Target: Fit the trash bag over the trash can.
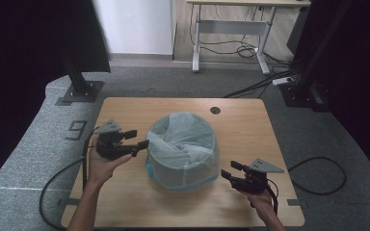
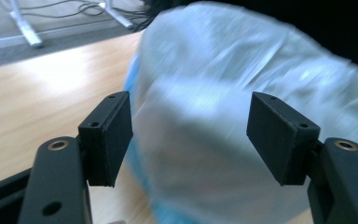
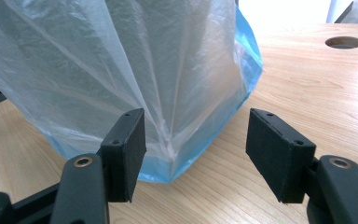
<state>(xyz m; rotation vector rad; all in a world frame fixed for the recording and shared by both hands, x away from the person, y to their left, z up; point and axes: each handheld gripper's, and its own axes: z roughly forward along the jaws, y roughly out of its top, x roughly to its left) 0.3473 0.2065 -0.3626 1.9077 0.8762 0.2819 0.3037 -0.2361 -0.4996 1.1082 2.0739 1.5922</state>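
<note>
Lining bin (image 1: 183, 149) with plastic bag (image 1: 185, 126), mid-desk (image 1: 125, 108). My left gripper (image 1: 141, 138) at bag's rim, right gripper (image 1: 228, 171) by front-right base, both jaws apart, gripping nothing. Guessing next: re-pinch loose film, tug down evenly, no tearing.

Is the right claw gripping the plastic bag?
No, the right claw stands open before the plastic bag, its pads not pressing it.
</note>
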